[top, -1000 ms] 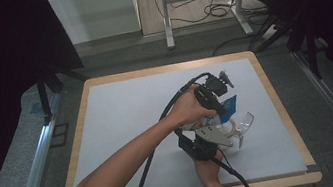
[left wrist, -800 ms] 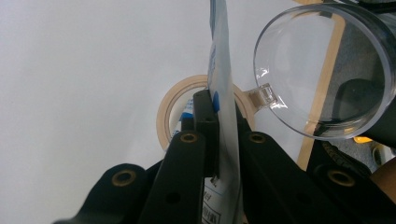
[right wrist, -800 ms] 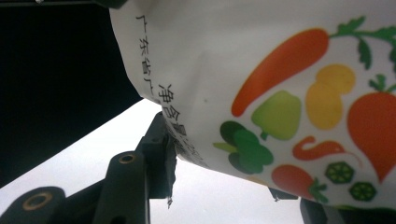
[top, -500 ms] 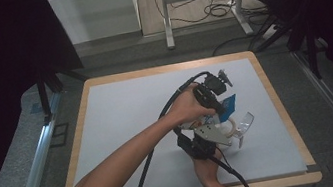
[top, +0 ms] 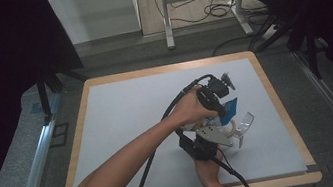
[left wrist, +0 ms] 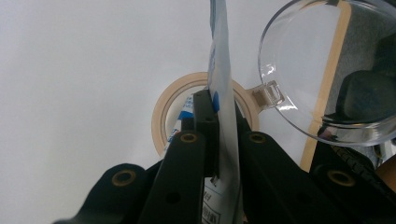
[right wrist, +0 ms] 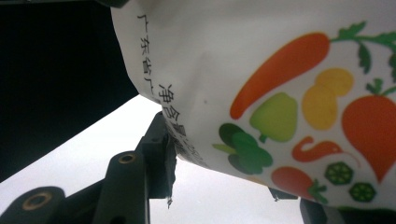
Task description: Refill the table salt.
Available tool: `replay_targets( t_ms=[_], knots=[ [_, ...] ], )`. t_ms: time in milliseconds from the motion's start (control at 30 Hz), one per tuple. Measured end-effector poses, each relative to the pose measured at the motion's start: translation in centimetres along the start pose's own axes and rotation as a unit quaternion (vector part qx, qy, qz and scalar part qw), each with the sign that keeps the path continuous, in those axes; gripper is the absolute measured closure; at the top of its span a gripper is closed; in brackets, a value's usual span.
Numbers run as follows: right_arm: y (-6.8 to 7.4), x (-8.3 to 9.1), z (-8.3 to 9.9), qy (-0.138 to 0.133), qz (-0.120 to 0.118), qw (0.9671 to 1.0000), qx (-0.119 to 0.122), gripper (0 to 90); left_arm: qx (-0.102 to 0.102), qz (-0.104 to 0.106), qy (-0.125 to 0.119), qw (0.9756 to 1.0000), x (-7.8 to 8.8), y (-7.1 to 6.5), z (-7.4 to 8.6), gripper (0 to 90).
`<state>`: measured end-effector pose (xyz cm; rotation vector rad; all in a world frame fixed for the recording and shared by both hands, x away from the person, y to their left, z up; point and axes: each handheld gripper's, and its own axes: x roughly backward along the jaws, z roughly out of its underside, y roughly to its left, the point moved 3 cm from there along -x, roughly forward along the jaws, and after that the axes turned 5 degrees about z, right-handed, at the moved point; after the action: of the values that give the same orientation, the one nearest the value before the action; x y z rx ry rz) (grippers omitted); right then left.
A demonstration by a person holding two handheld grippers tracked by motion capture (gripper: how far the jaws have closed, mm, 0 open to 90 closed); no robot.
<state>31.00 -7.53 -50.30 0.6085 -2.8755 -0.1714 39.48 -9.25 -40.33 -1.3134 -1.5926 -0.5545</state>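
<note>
The packet [left wrist: 223, 93], a white pouch with a blue end and printed vegetables [right wrist: 289, 84], is held up off the bench [top: 122, 115] at the right of its middle, pinched between both tools. Compared with the frames of a second ago, nothing about it has shifted: the pouch, the two hands and the things under them sit in the same places. I read that as a steady hold, likely a pause before tearing or emptying the pouch, with no progress made in this interval.

The left gripper [left wrist: 212, 100] has its fingers clenched on the pouch's thin edge, seen edge-on between them. The right gripper [right wrist: 219, 186] grasps the pouch's lower part, its fingers partly spread around the fuller body of the bag.

Directly beneath the pouch lies a roll of tape [left wrist: 161, 116], flat on the bench. Just right of it a clear lidded container [left wrist: 327, 70] stands with its lid open, its hinge tab close to the tape. The left forearm [top: 129, 160] crosses over from the near left, and the cables trail toward the near edge; the open lid is the thing most likely to be bumped.
</note>
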Motion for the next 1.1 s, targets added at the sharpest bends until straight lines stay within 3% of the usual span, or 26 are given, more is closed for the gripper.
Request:
replay_targets(
  t_ms=[1100],
  knots=[
    [0.01, -0.09, -0.27, -0.002, -0.003, 1.0000, 0.000, 52.3, 0.000, -0.004, -0.001, 1.0000, 0.36, 0.03, -0.07, 90.0]
  ],
)
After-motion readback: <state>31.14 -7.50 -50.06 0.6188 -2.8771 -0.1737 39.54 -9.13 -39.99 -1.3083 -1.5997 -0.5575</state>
